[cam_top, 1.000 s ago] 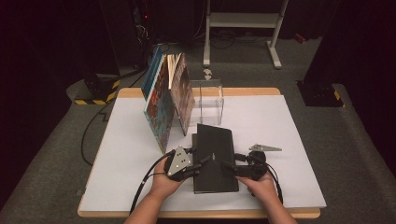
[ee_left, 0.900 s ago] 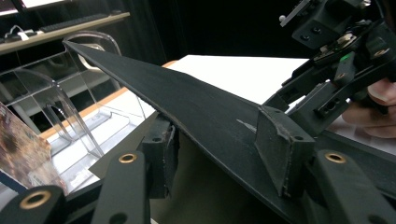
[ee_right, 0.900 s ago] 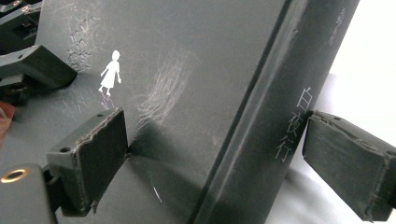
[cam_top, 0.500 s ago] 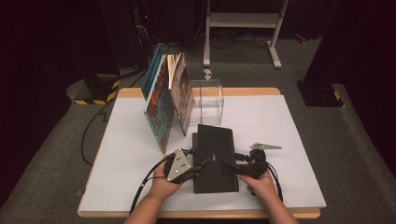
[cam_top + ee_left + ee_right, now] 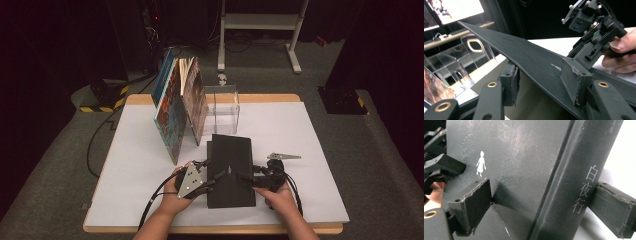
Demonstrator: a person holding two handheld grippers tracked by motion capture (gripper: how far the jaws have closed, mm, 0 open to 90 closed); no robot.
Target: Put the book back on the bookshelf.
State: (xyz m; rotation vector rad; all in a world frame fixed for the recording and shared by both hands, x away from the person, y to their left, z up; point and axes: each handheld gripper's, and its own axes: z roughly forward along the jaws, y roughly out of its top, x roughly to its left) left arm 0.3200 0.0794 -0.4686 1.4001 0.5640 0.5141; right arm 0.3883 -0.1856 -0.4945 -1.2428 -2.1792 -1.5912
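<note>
Our left gripper (image 5: pixel 216 176) has its jaws partly open and clamped on the cover of the black book (image 5: pixel 229 170), one pad above and one beneath it. Our right gripper (image 5: pixel 248 177) pinches the book's spine side between its pads. The book lies on the white table (image 5: pixel 310 130), in front of the clear stand (image 5: pixel 222 107) and the upright picture books (image 5: pixel 180 107).

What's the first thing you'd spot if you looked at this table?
Probably the black book near the front edge of the white table, with the left claw and the right claw clamped on it from either side. Behind it, colourful books stand leaning together beside a clear plastic box. A small grey plate lies to the right.
</note>
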